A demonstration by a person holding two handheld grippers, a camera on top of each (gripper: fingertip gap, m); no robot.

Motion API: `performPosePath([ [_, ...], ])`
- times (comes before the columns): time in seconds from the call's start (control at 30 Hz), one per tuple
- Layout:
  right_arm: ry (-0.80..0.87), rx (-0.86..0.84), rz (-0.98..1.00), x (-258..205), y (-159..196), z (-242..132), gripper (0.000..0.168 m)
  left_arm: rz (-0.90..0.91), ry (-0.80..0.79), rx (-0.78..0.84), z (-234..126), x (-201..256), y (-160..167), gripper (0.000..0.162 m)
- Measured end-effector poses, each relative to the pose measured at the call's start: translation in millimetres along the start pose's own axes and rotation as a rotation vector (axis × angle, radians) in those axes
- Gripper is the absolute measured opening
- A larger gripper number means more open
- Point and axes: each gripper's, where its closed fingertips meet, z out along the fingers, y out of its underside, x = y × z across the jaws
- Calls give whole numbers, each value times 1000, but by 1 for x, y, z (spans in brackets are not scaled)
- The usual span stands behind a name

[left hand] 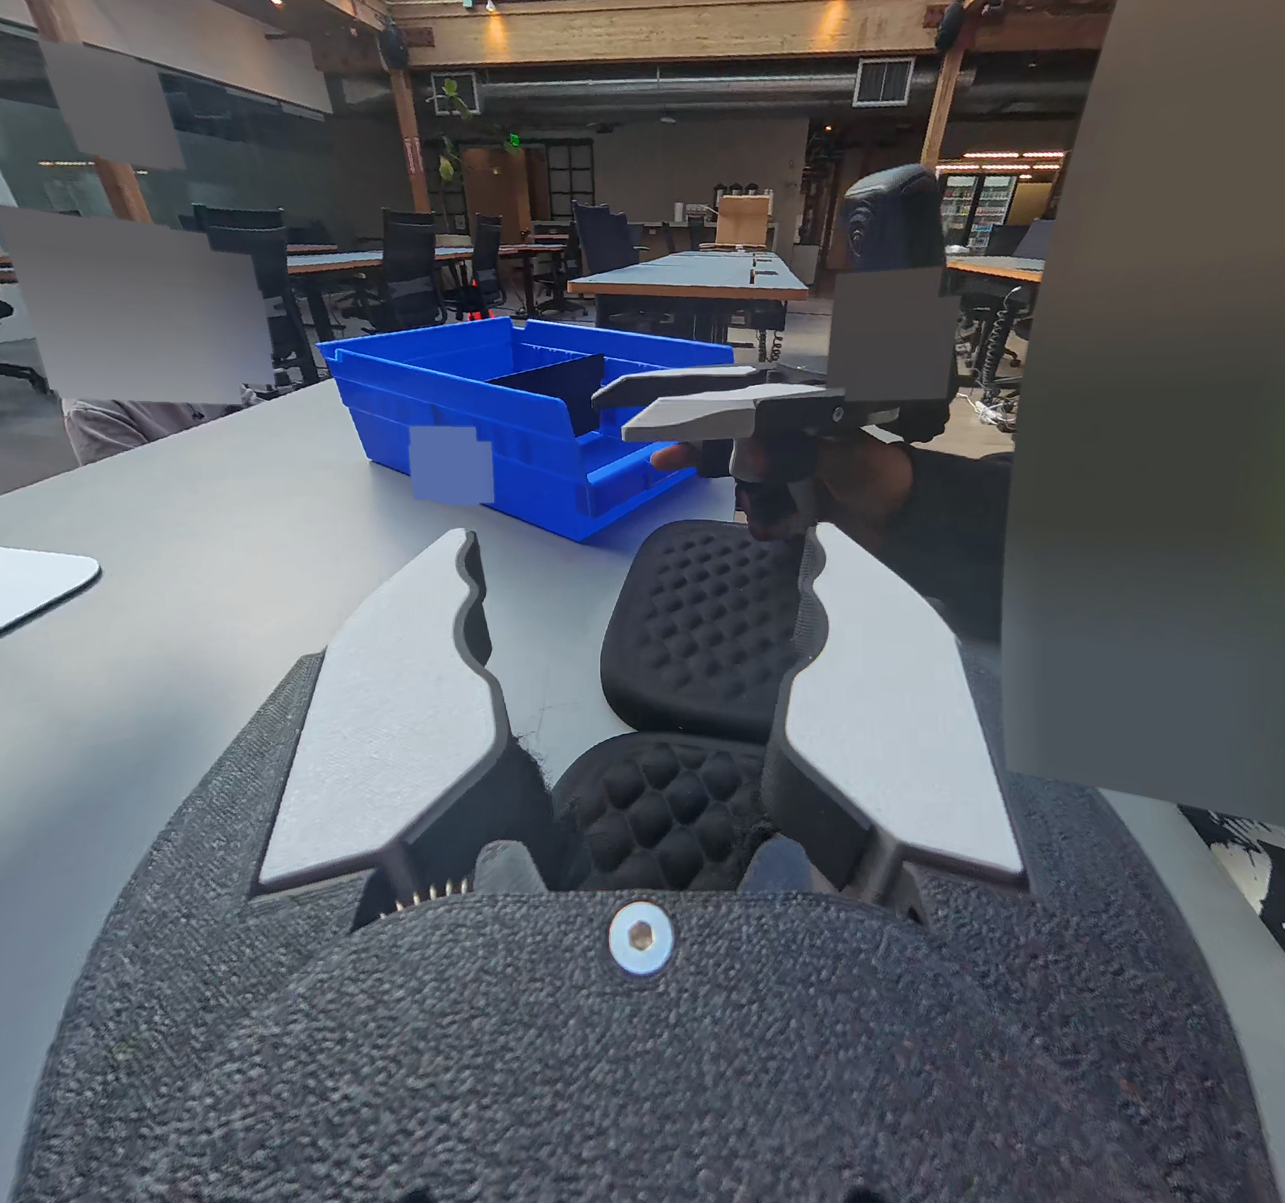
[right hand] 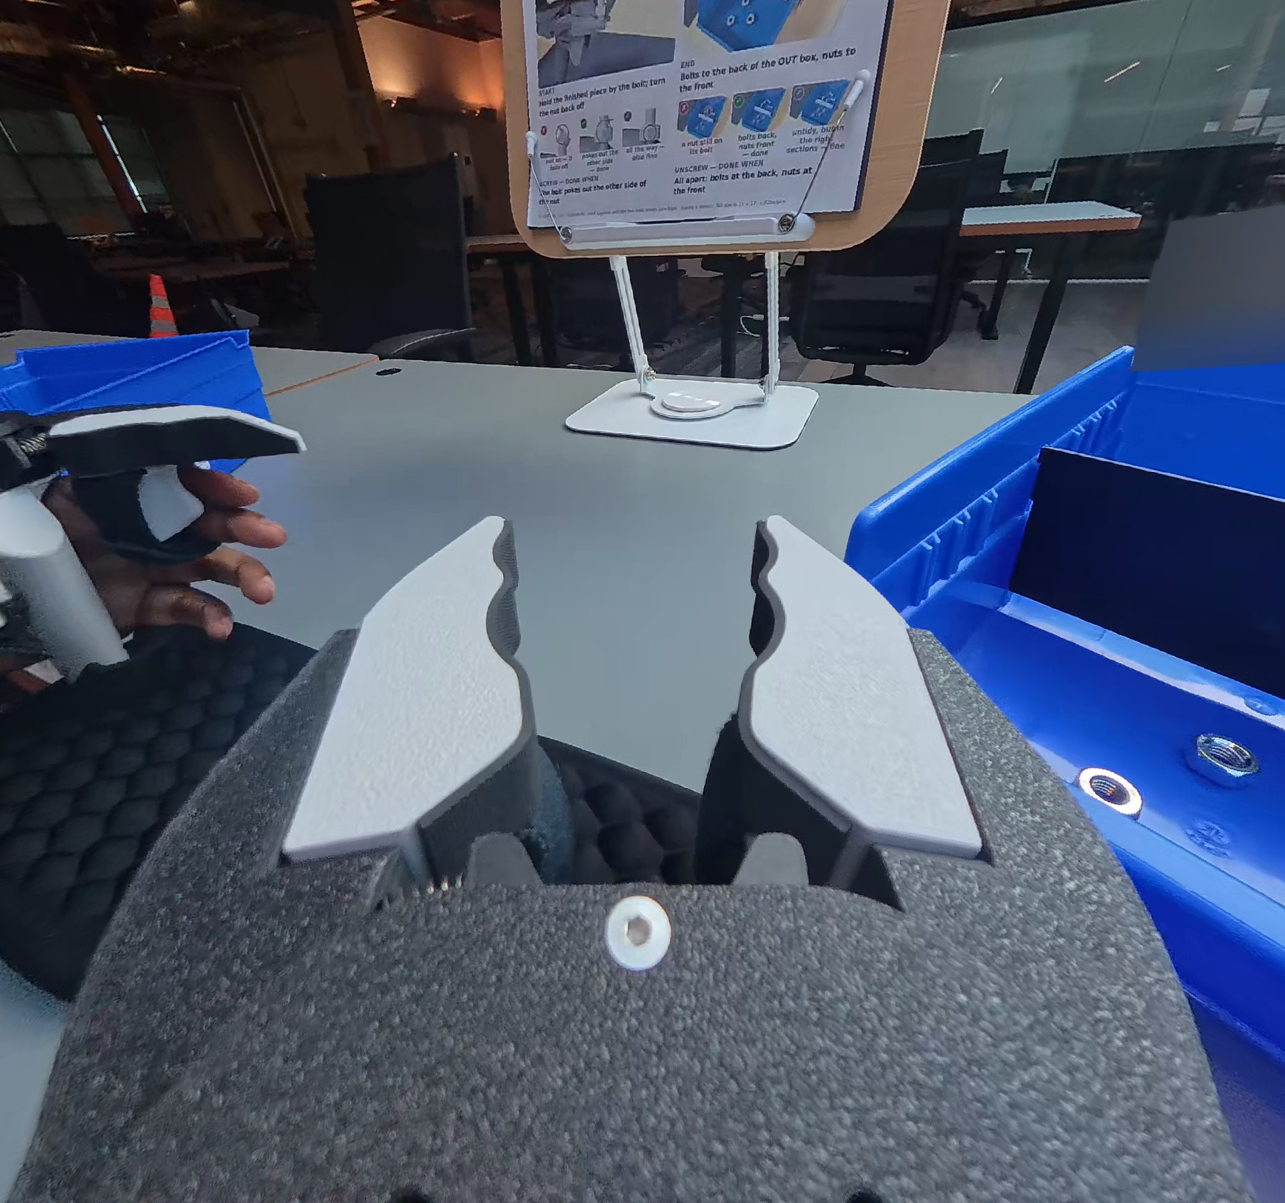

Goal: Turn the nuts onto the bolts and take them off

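Two silver nuts (right hand: 1109, 790) (right hand: 1224, 759) lie in the front section of a blue bin (right hand: 973, 543) at the right of the right wrist view. A black divider (right hand: 1147, 543) crosses that bin. No bolt shows in either view. My right gripper (right hand: 636, 530) is open and empty, held over the grey table (right hand: 626, 474) just left of this bin. My left gripper (left hand: 643, 543) is open and empty above a black dimpled mat (left hand: 702, 627). The right gripper (left hand: 610, 415) shows side-on in the left wrist view, in front of a second blue bin (left hand: 487, 404).
A white stand (right hand: 695, 411) holding a wooden board with a printed sheet (right hand: 702, 71) stands at the table's far side. The second bin also shows at the far left (right hand: 139, 370). A finger of the left gripper (right hand: 174, 429) and a hand (right hand: 208, 564) are at left. Desks and chairs stand behind.
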Motion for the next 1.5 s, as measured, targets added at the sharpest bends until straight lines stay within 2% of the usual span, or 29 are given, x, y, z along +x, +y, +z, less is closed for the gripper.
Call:
performPosePath([
  [0.13,-9,-18,6,0,3,2,63,-29,-113,37,-12,-10,-18,72],
  [0.23,-26,-33,0,-3,5,3,63,-59,-208,-9,-29,-21,-28,72],
  [0.33,-38,-64,0,-5,9,6,63,-33,-352,-46,-60,-39,-50,71],
  [0.43,-52,-96,8,-6,13,8,64,24,-536,-112,-112,-63,-75,63],
  [0.5,-58,-102,9,-7,14,9,65,64,-700,-201,-160,-85,-86,62],
  [0.6,-62,-92,-2,-8,12,8,64,23,-925,-340,-238,-118,-89,62],
  [0.67,-68,-88,-14,-10,12,8,63,-78,-1044,-445,-285,-136,-74,63],
  [0.73,-68,-92,-24,-11,12,8,63,-195,-1109,-525,-316,-146,-52,65],
  [0.93,-71,-88,-54,-14,12,8,63,-415,-1223,-666,-361,-168,15,68],
  [1.07,-81,-88,-59,-16,12,8,62,-479,-1266,-765,-378,-176,43,69],
  [1.23,-88,-91,-64,-17,13,8,62,-558,-1239,-864,-389,-175,70,66],
  [1.5,-87,-87,-74,-18,13,8,61,-584,-1280,-940,-404,-188,95,55],
])
